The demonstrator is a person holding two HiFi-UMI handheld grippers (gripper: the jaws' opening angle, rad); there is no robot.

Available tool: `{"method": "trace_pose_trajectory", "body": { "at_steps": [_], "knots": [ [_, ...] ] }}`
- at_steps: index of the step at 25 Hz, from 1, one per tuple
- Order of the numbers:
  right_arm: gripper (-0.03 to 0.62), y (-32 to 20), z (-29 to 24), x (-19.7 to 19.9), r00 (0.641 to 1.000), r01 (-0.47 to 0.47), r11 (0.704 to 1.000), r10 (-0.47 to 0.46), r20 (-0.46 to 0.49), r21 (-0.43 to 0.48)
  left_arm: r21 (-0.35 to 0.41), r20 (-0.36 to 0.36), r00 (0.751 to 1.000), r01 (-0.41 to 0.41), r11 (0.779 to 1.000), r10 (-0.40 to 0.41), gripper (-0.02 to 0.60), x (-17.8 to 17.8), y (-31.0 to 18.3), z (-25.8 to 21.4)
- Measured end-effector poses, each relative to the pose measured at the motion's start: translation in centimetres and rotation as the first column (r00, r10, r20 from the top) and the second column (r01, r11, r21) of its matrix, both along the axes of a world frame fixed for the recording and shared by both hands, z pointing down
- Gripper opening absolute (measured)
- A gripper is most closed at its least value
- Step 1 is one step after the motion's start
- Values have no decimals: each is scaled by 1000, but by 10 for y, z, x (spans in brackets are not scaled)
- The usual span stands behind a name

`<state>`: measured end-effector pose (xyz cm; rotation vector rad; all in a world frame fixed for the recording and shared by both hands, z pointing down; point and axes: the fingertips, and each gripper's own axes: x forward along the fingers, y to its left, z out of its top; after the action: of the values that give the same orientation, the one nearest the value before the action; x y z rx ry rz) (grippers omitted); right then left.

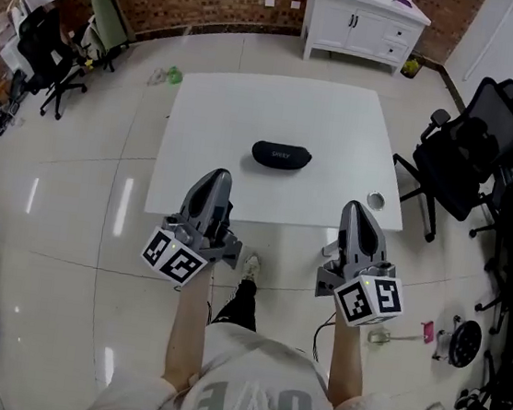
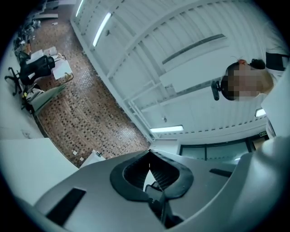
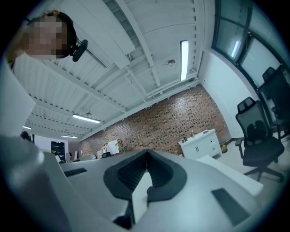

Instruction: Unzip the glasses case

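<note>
Both grippers are clenched shut with nothing between the jaws. In the left gripper view the left gripper (image 2: 149,155) has its dark pads meeting at the tips, and the right gripper (image 3: 146,154) shows the same in its own view. Both cameras look upward at ceiling and brick wall, so the case appears in neither.

From the head view, the left gripper (image 1: 215,176) and right gripper (image 1: 356,206) hang side by side over the near edge of the white table (image 1: 211,120), well apart from each other. The black glasses case (image 1: 281,155) lies flat on the table ahead of them, roughly between their two lines, touching neither.

Its long axis runs left to right across the view, parallel to the near table edge. Whether the zip is open or closed cannot be made out at this size.

The case sits near the middle of the table, a little toward the near side, with bare tabletop all around it. A small round metal thing (image 1: 376,201) rests by the near right corner, just beside the right gripper's tip. A black office chair (image 1: 467,151) stands off the right edge, and a white cabinet (image 1: 362,22) stands beyond the far edge.
</note>
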<state>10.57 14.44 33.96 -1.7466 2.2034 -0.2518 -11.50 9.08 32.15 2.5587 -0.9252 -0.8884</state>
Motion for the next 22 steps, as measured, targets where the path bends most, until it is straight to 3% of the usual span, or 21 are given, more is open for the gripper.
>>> {"method": "trace_pose_trajectory", "body": {
  "at_steps": [3, 7, 11, 17, 22],
  "knots": [
    [0, 97, 0, 4, 1000, 30, 999, -30, -8, 18, 38, 43, 998, 41, 998, -43, 5, 8, 93, -4],
    [0, 204, -10, 16, 1000, 11, 999, -11, 9, 30, 87, 239, 957, 150, 985, -166, 5, 24, 197, -10],
    [0, 274, -18, 6, 999, 28, 1000, -28, 39, -2, 167, 352, 921, 116, 979, -169, 5, 37, 282, -23],
    [0, 332, -8, -29, 996, 87, 993, -84, 39, -73, 110, 372, 908, 162, 981, -191, 5, 24, 333, -18],
    [0, 356, -3, -61, 993, 116, 989, -112, 48, -96, 134, 443, 866, 192, 972, -232, 5, 10, 360, -15]
  ]
}}
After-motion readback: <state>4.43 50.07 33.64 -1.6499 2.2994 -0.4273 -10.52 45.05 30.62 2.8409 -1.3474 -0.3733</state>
